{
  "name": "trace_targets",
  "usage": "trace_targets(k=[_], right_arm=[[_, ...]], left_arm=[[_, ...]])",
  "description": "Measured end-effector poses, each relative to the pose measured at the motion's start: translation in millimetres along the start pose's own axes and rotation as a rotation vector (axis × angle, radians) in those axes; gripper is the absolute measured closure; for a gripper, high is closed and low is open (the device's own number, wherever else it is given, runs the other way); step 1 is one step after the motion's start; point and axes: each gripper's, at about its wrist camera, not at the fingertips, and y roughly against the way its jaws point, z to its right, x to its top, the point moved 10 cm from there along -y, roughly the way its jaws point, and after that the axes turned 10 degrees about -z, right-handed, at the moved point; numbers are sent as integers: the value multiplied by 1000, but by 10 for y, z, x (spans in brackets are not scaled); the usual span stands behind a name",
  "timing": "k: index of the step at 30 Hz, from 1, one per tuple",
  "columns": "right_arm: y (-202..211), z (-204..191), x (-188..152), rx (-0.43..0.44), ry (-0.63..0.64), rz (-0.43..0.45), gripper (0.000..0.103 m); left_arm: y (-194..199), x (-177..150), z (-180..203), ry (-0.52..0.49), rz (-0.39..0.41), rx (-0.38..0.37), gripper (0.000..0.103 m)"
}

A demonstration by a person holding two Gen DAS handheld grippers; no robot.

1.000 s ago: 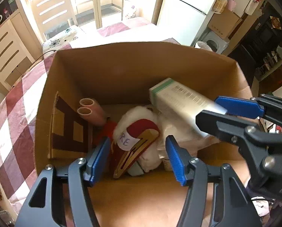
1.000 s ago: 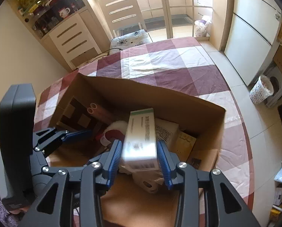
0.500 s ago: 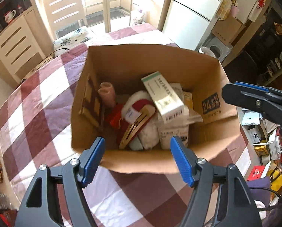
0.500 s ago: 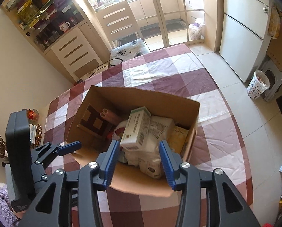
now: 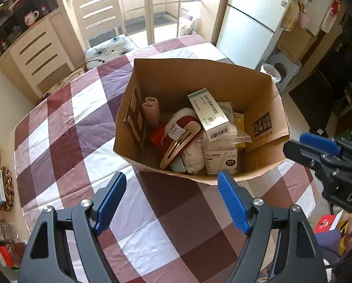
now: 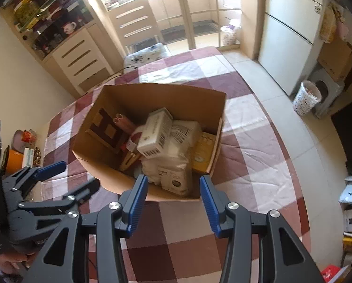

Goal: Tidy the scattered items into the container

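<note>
The open brown cardboard box (image 5: 200,75) sits in the middle of the frame on the table with a red and white checked cloth (image 5: 65,127). Inside it, a white and green carton with a barcode (image 5: 209,113) lies on top of a soft white bag (image 6: 176,155), next to a gold hair clip (image 5: 177,146) and two pink tubes (image 5: 150,110). The left claw (image 5: 171,200) and the right claw (image 6: 173,198) are both at the bottom of their frames. Their jaws have just been opening and hold nothing.
</note>
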Motion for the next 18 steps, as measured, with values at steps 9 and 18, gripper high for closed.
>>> trace_targets(k=[9,18], right_arm=[[-111,-43,-141,-63,-23,-17,56],[-165,-48,-96,-93,-35,-20,56]], left_arm=[[41,6,-20,17,-8,23,22],[-24,57,-41,25,-27,43,22]])
